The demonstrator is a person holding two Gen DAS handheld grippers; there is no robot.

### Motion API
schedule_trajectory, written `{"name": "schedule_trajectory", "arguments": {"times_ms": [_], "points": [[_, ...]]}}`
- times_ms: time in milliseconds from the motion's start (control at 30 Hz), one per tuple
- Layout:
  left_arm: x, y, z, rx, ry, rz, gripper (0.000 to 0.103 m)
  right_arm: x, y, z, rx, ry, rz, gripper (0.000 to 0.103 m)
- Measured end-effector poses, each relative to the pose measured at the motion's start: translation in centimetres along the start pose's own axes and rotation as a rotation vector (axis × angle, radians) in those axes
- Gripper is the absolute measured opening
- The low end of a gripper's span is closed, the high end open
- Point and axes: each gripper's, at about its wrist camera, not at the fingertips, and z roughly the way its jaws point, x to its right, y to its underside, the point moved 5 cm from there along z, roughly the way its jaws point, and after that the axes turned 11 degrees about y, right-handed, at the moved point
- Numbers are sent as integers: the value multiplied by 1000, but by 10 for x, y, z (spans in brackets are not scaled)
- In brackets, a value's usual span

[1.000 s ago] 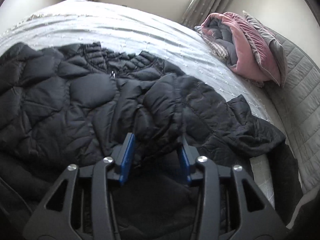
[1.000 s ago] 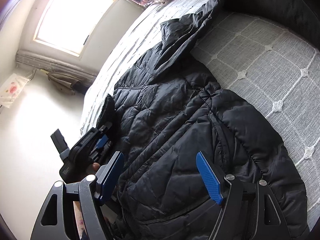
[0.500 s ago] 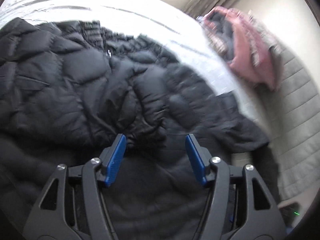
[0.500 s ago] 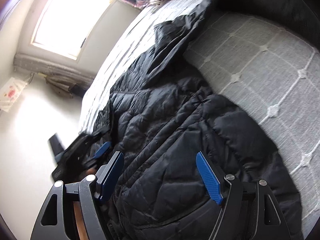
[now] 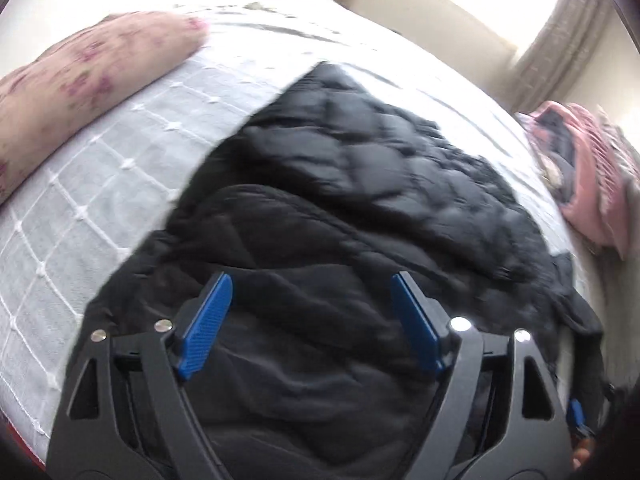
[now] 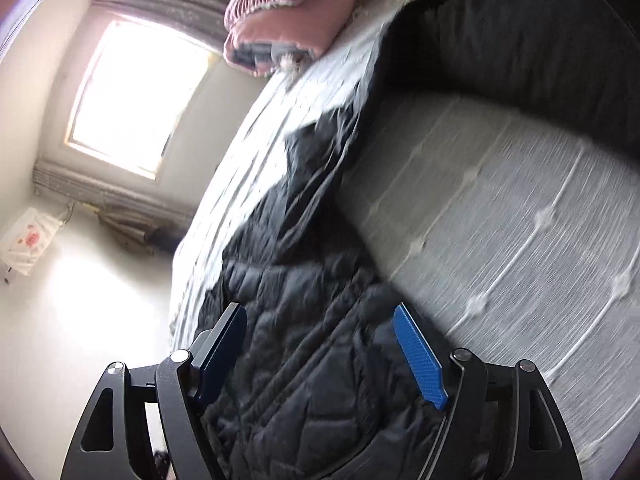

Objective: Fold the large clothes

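Note:
A large black quilted puffer jacket [image 5: 360,184] lies spread on a grey-white checked bedspread [image 5: 104,184]. My left gripper [image 5: 310,288] is open, blue pads wide apart, just above the jacket's near part, holding nothing. In the right wrist view the same jacket [image 6: 304,320] runs from the near edge up the bed. My right gripper [image 6: 318,320] is open over its quilted part, empty. Both views are motion-blurred.
A floral pink pillow [image 5: 80,80] lies at the bed's far left. A folded pink and grey blanket [image 5: 580,168] sits at the right; it also shows in the right wrist view [image 6: 288,12]. The bed edge drops to the floor [image 6: 100,300] on the left. A window [image 6: 136,96] is beyond.
My left gripper has opened wider and swung left, bringing the floral pillow into view. My right gripper has moved along the jacket; the left gripper has left its view.

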Motion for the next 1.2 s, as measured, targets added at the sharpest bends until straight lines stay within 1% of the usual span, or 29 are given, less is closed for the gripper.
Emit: {"name": "schedule_trajectory", "arguments": {"times_ms": [33,100,167,200,300,433,533,567,600,667,733,767,833,900,933,967,1000,1033,1067,1100,1167,1200], "points": [[0,0,3,5,-9,20,82,4,-7,-4,32,10,2,83],[7,3,7,6,4,86,83,11,-19,-6,68,26,-9,84],[13,8,15,-28,36,148,84,18,-34,-4,80,32,-9,84],[13,11,22,-57,56,162,84,21,-42,-4,84,20,4,84],[3,19,28,-107,66,142,84,24,-62,-5,95,-18,31,84],[-5,12,28,-100,46,123,84,27,-103,-14,171,35,5,84],[-12,4,22,-93,57,86,84,32,-145,-9,212,53,28,84],[-14,3,24,-97,58,71,84,33,-158,-4,216,74,37,84],[-19,1,25,-103,60,52,84,31,-175,6,221,124,37,84],[-29,-3,26,-110,64,24,84,22,-198,24,224,192,-5,84],[-36,-6,26,-106,58,11,84,13,-216,42,212,200,-31,84],[-38,-7,25,-106,55,8,84,17,-223,49,198,218,-12,84],[-40,-8,25,-102,54,6,84,27,-234,68,180,267,68,84],[-42,-10,25,-97,52,6,84,31,-243,78,207,308,97,83],[-43,-12,25,-95,53,5,84,30,-246,82,216,336,99,75],[-45,-13,25,-93,56,2,84,29,-248,86,217,386,102,43],[-46,-14,25,-93,62,-5,84,28,-247,90,204,426,103,20],[-48,-15,24,-93,70,-13,84,27,-245,92,179,444,118,5],[-50,-16,24,-92,80,-22,84,23,-242,88,190,434,135,4],[-51,-17,23,-92,91,-32,84,16,-240,81,221,427,128,4],[-54,-18,22,-95,105,-50,84,-12,-236,54,334,440,27,4],[-56,-18,22,-97,112,-60,84,-26,-233,38,399,430,-25,4]]}}
